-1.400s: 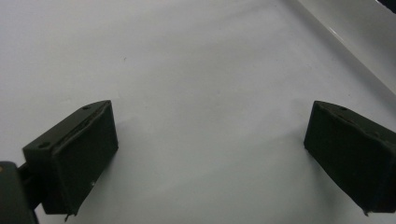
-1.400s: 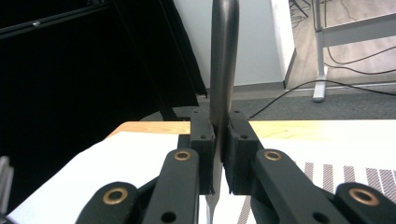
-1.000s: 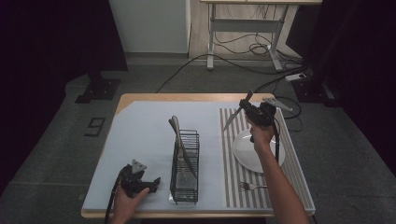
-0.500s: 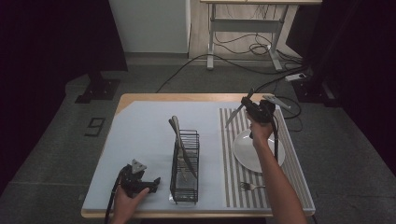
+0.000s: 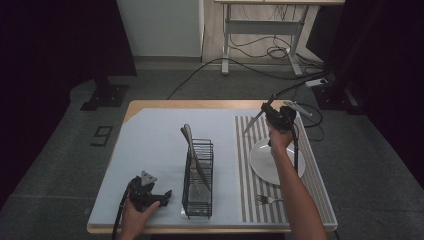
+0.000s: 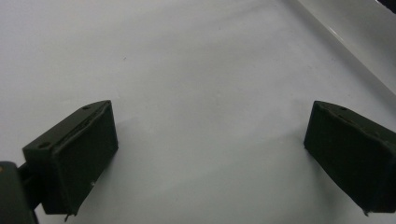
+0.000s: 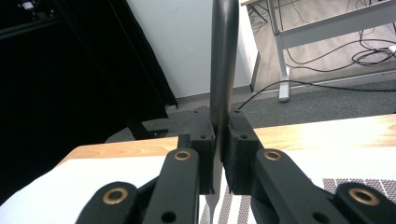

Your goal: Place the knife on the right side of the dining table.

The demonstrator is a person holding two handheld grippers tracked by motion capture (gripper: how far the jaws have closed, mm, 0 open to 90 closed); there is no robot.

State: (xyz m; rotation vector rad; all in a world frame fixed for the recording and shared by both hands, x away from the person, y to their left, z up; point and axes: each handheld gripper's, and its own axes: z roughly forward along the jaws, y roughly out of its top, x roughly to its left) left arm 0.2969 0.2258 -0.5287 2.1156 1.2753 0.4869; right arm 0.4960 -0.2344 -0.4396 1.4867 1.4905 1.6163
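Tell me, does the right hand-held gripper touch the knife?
Touching. In the right gripper view, the right hand-held gripper has both jaws pressed against the knife, one on each side.

Table [image 5: 150, 106]; pale cloth [image 5: 150, 145]; striped mat [image 5: 310, 175].

1. We've got one piece of cutlery [image 7: 223, 60] in play, looks like a knife to us: dull grey metal with a long, smooth, rounded handle.
2. It's up in the air, clamped edge-on between two black pads, over the striped mat's far edge.
3. From above [image 5: 255, 120] it slants, its free end pointing toward 8 o'clock and downward.
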